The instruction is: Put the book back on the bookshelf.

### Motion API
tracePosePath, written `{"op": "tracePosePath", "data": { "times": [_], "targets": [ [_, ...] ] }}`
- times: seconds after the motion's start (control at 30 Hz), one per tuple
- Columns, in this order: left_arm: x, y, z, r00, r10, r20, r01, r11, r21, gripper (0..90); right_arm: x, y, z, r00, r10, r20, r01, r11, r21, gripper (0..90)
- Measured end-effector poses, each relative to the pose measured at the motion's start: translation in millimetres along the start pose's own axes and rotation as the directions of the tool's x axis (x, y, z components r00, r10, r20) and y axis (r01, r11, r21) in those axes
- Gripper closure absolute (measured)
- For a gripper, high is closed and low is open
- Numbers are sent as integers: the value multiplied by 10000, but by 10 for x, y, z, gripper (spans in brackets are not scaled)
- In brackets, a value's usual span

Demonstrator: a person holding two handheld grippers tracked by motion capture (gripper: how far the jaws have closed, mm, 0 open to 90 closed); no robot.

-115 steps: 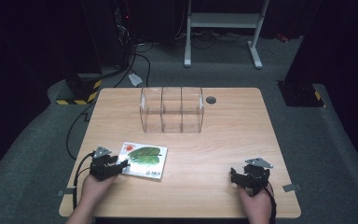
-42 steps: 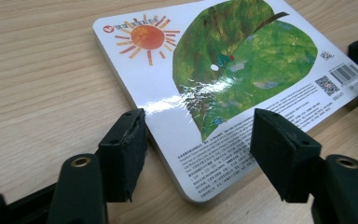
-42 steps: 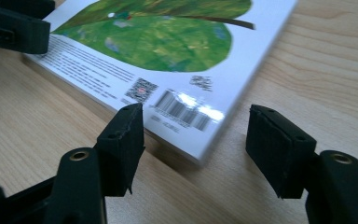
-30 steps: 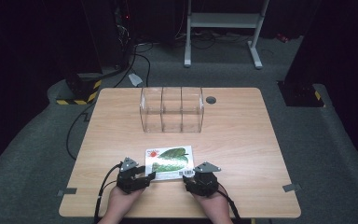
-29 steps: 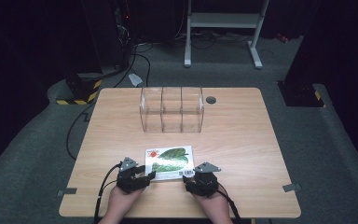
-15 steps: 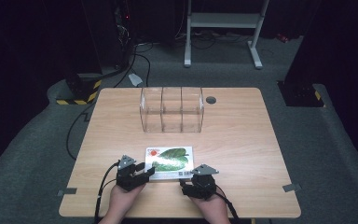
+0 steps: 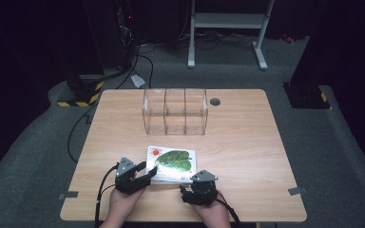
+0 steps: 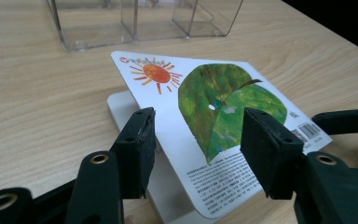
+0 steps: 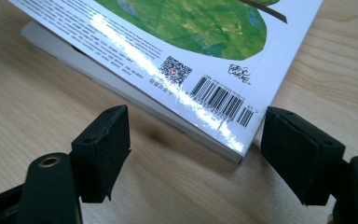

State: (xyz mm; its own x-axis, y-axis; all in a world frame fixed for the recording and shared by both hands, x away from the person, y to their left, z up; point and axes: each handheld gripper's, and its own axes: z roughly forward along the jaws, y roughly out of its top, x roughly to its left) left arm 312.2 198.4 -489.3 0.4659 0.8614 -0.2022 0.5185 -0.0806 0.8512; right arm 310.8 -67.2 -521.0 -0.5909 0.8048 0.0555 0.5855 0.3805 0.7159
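A thin white book [image 7: 173, 161] with a green leaf and a red sun on its cover lies near the table's front edge. My left gripper [image 7: 147, 173] is at its near left corner. In the left gripper view the cover [image 8: 214, 93] is tilted up off the white pages, and it runs between the parted jaws of the left gripper [image 8: 198, 140]. My right gripper [image 7: 190, 182] is at the near right corner. Its jaws have just been opening, and in the right gripper view the right gripper [image 9: 196, 149] straddles the barcode corner [image 9: 223, 105] without touching it.
A clear three-compartment box [image 7: 175, 111] stands behind the book at mid table, also seen as the clear box [image 8: 135, 18]. A round cable hole [image 7: 214, 101] is beside it. Bare wood [image 7: 252, 147] stretches to the right. Cables and a metal stand sit on the floor beyond.
Since nearly four seconds ago the book has shifted right toward the middle, and both grippers have come in to its near corners. In the last second the right gripper drew back slightly.
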Motion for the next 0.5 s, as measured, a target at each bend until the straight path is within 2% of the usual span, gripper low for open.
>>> {"op": "tracePosePath", "data": {
  "times": [0.23, 0.5],
  "targets": [
    [-49, 6, 4, 9996, 267, 11, -267, 9996, 49, 449, -69, 23, 62, 9995, 90, 318, -88, 9999, -63, 259],
    [10, 3, 26, 9998, 33, 210, -36, 9999, 169, 444, -120, 11, 47, 9989, 457, 133, -453, 9985, -297, 322]
  ]
}}
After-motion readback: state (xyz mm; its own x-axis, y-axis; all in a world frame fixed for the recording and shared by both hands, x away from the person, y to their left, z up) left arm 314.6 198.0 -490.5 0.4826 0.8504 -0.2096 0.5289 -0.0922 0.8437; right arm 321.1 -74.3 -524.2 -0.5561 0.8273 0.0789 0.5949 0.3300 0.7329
